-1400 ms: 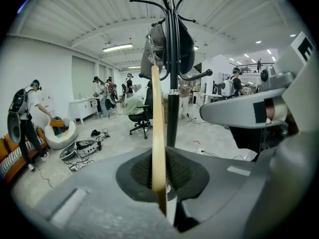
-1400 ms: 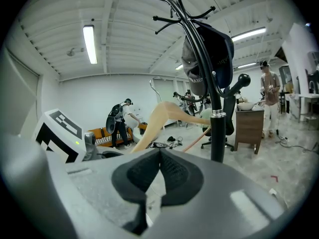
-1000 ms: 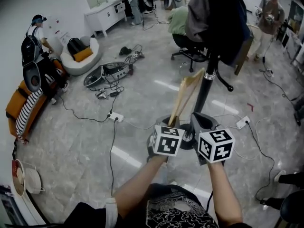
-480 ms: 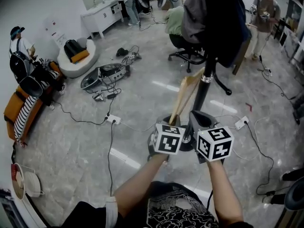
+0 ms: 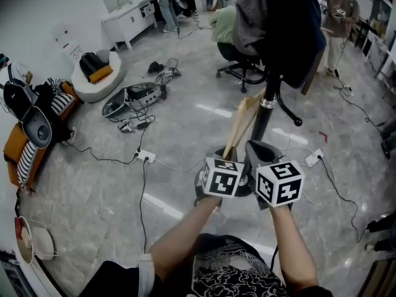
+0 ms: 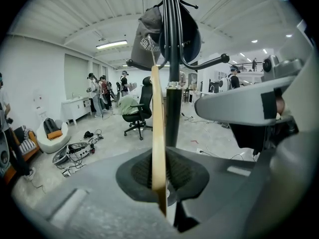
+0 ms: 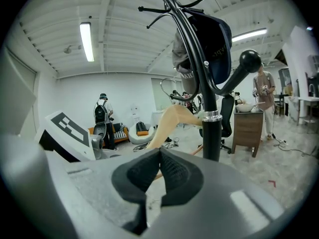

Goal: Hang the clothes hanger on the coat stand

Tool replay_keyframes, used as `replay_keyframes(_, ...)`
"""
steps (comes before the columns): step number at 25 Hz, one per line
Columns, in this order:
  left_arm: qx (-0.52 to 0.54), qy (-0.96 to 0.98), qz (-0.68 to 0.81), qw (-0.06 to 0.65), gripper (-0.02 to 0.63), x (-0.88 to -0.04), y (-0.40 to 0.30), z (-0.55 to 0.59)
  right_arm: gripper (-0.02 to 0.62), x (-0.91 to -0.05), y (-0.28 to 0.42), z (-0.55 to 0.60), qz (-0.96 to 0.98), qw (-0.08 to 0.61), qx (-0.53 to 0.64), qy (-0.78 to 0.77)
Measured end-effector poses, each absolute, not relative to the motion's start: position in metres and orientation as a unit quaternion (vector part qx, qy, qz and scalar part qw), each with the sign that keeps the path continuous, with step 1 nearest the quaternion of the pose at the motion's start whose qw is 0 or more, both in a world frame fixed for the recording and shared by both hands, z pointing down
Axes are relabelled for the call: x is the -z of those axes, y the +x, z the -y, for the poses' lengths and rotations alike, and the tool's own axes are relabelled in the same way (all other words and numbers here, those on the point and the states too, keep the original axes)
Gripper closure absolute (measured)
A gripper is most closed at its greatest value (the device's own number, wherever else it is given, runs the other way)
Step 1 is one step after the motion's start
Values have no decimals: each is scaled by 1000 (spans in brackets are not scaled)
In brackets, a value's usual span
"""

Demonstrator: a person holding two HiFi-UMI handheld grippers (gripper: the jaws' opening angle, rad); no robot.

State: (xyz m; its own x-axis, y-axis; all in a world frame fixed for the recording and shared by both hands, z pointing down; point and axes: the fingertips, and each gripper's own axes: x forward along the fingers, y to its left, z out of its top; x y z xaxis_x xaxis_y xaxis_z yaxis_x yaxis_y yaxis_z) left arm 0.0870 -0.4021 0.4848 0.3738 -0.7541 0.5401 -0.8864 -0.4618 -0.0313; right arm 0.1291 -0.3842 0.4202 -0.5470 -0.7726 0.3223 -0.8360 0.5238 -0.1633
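A pale wooden clothes hanger (image 5: 240, 124) rises from my left gripper (image 5: 225, 158), which is shut on its lower end. In the left gripper view the hanger (image 6: 157, 133) stands edge-on between the pads, just left of the black coat stand pole (image 6: 173, 113). The coat stand (image 5: 266, 113) is right in front of me, with dark jackets (image 5: 281, 23) on its upper hooks. My right gripper (image 5: 257, 152) is beside the left one, near the stand's base, shut with nothing in it. From the right gripper view the hanger (image 7: 172, 121) leans toward the pole (image 7: 212, 133).
A power strip (image 5: 146, 156) and cables trail over the grey floor to the left. An office chair (image 5: 238, 57) stands behind the coat stand and a white beanbag seat (image 5: 96, 73) at far left. People stand at the back of the room.
Both grippers and the hanger have stayed almost still by the stand. The person at the far left has moved out past the view's edge.
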Motion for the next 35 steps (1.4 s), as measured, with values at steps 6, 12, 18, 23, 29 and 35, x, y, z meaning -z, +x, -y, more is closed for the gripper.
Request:
replay_keyframes(6, -256, 819, 495, 137, 586, -497, 91, 408, 595, -426, 128, 392, 866, 104, -152, 464)
replay_keyframes(12, -258, 823, 488, 137, 586, -496, 94, 422, 595, -426, 126, 404, 865, 106, -155, 466)
replay_keyframes(18, -265, 825, 479, 142, 586, -509, 99, 430, 595, -435, 130, 412, 861, 110, -159, 471)
replay_keyframes(23, -268, 827, 472, 147, 586, -514, 105, 436, 595, -441, 136, 418, 855, 113, -166, 477)
replay_keyframes(29, -271, 828, 468, 151, 586, -515, 108, 449, 595, -446, 142, 427, 851, 116, -176, 482)
replay_keyframes(35, -277, 826, 465, 157, 586, -524, 108, 449, 595, -453, 145, 427, 848, 117, -182, 484)
